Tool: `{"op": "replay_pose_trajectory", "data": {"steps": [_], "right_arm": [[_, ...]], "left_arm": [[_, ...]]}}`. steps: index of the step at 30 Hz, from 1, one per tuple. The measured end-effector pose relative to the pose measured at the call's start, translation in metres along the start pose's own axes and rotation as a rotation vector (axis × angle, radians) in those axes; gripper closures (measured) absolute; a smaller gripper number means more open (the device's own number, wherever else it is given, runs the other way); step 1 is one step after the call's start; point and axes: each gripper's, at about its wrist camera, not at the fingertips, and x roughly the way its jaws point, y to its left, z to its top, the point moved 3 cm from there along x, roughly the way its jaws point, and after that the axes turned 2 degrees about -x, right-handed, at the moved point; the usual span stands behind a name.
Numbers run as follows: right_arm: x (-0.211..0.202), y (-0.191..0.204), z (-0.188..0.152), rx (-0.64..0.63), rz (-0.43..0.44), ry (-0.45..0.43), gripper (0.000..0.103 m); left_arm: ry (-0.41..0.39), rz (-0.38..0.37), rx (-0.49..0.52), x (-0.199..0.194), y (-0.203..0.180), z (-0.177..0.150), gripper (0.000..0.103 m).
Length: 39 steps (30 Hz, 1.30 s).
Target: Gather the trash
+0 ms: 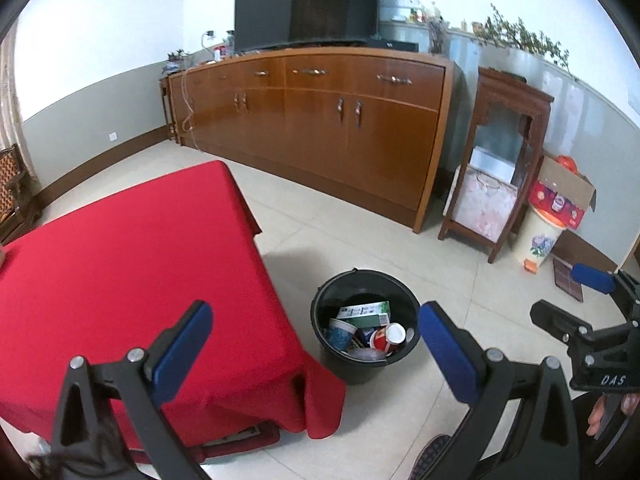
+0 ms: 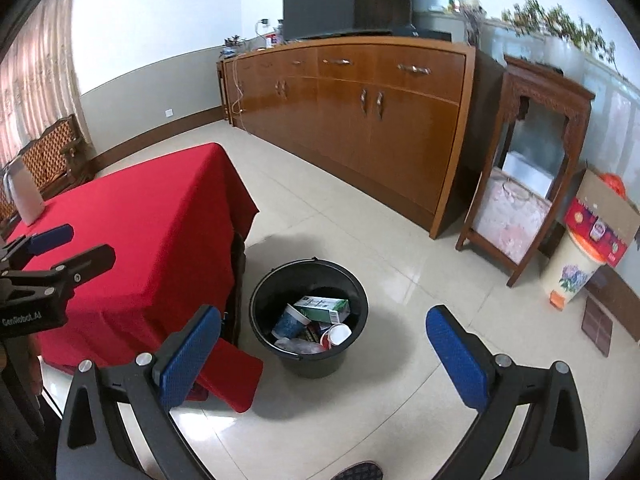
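Note:
A black bucket (image 1: pixel 320 332) stands on the tiled floor just right of the red-clothed table (image 1: pixel 120 260). Inside lie a green-and-white carton (image 1: pixel 364 312), a blue paper cup (image 1: pixel 340 334), a red cup with a white lid (image 1: pixel 390 336) and clear plastic. The right wrist view shows the same bucket (image 2: pixel 260 320), carton (image 2: pixel 324 307) and cups. My left gripper (image 1: pixel 316 340) hangs open above the table corner and bucket, holding nothing. My right gripper (image 2: pixel 324 344) is open and empty over the bucket. The right gripper (image 1: pixel 564 300) shows at the left view's right edge, open; the left gripper (image 2: pixel 68 246) shows at the right view's left edge.
A long wooden sideboard (image 1: pixel 320 120) with a television (image 1: pixel 304 4) runs along the far wall. A carved wooden stand (image 1: pixel 500 160) holds boxes, with a flowered bin (image 1: pixel 540 240) and carton beside it. A white jug (image 2: pixel 24 196) stands on the table. A shoe (image 1: pixel 432 456) shows below.

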Motion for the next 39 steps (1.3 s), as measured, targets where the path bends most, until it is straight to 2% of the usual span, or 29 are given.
{"op": "replay_pose_trajectory", "data": {"steps": [6,11,19,26,39], "right_arm": [[-0.045,0.027,0.000,-0.017,0.002,-0.053,0.000],[-0.081,0.049,-0.001,-0.064,-0.004,-0.096,0.000],[-0.132,0.062,-0.001,-0.081,-0.016,-0.146,0.000],[-0.142,0.079,0.002,-0.097,-0.002,-0.160,0.000],[-0.135,0.081,0.004,-0.088,0.012,-0.151,0.000]], "left_arm": [[-0.048,0.022,-0.007,-0.038,0.008,0.002,0.000],[-0.121,0.031,0.007,-0.076,0.011,0.010,0.000],[-0.192,0.051,-0.016,-0.119,0.024,0.012,0.000],[-0.221,0.060,-0.040,-0.126,0.028,0.010,0.000],[-0.235,0.064,-0.049,-0.130,0.030,0.006,0.000]]}}
